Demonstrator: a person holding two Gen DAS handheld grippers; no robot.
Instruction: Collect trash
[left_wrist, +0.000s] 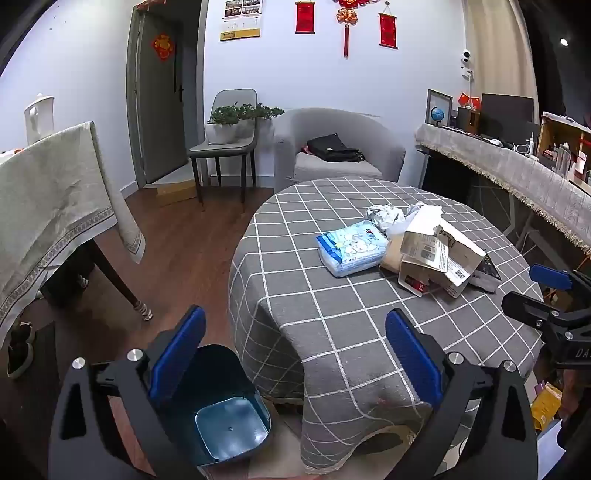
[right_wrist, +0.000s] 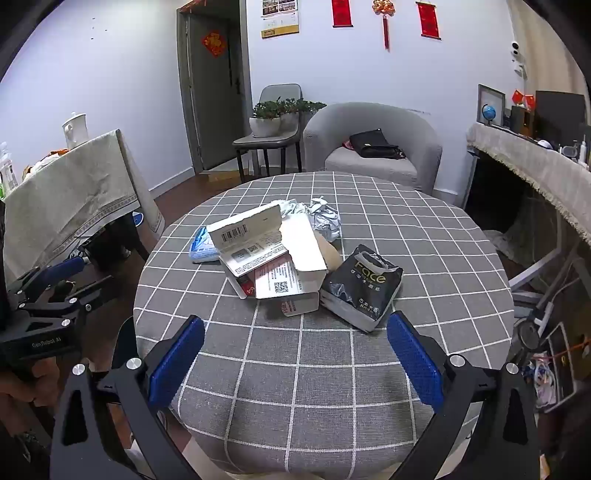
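A pile of trash lies on the round grey checked table (right_wrist: 314, 369): a torn white cardboard box (right_wrist: 273, 258) (left_wrist: 436, 254), a black "Face" tissue pack (right_wrist: 362, 288), a blue-white tissue pack (left_wrist: 351, 247) (right_wrist: 202, 249), and crumpled silver paper (right_wrist: 325, 218) (left_wrist: 384, 216). A blue trash bin (left_wrist: 229, 417) stands open on the floor left of the table. My left gripper (left_wrist: 295, 350) is open and empty above the bin and the table's edge. My right gripper (right_wrist: 295, 354) is open and empty over the near table, short of the pile.
A grey armchair (right_wrist: 373, 147) with a black bag stands behind the table. A chair with potted plants (right_wrist: 273, 122) is by the door. A cloth-covered table (left_wrist: 48, 206) is at left, a cluttered covered counter (left_wrist: 517, 170) at right. Wood floor lies between.
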